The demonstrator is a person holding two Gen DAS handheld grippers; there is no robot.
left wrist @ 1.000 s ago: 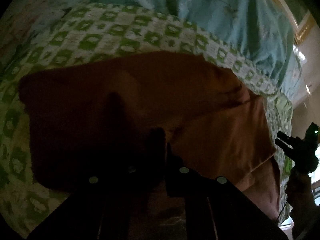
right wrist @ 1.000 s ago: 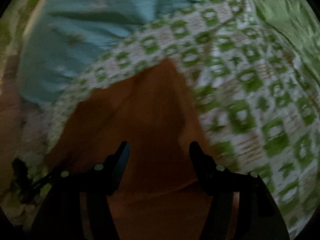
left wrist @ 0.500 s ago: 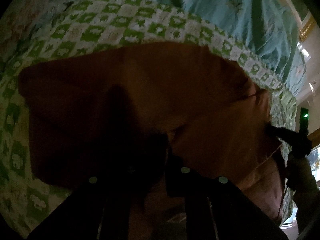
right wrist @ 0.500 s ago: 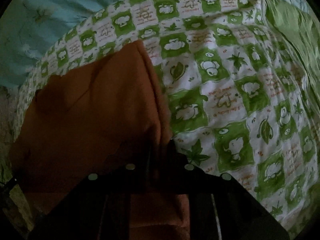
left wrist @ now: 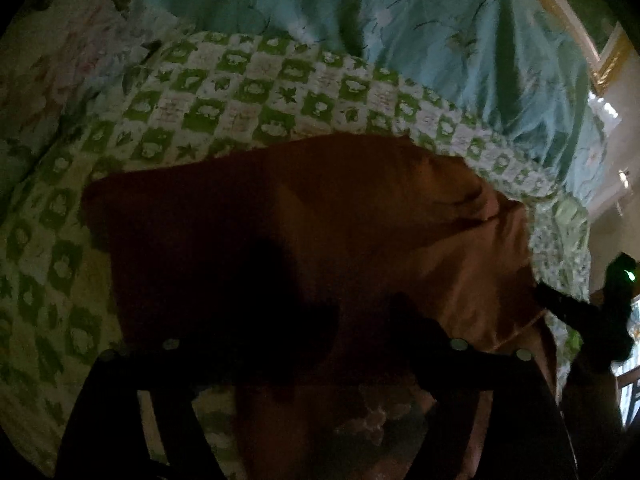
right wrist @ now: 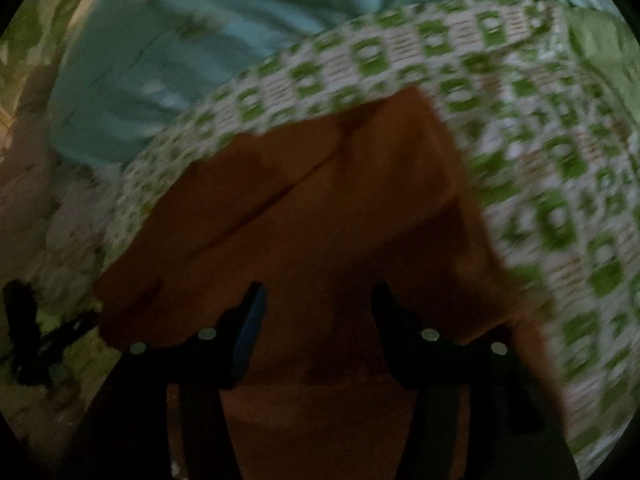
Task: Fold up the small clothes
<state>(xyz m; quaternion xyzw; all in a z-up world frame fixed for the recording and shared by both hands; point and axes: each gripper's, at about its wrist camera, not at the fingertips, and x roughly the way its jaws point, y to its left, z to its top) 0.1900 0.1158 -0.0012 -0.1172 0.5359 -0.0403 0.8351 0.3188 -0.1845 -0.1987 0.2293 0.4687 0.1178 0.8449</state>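
Motion blur smears the green checked blanket (right wrist: 540,168) in the right wrist view. Shadow swallows the left gripper (left wrist: 360,320) fingertips, and the orange garment (left wrist: 360,220) runs off the bottom edge.

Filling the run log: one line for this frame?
garment: orange cloth flat on checked sheet | left gripper: opening, empty | right gripper: opening, empty

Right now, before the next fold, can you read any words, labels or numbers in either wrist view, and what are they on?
No text can be read.
Green-and-white checked blanket: its white squares carry small reddish lines of print, too small and blurred to read in either view.
Orange garment: no label, tag or print shows.
Light blue sheet: leaf patterns only, no writing.
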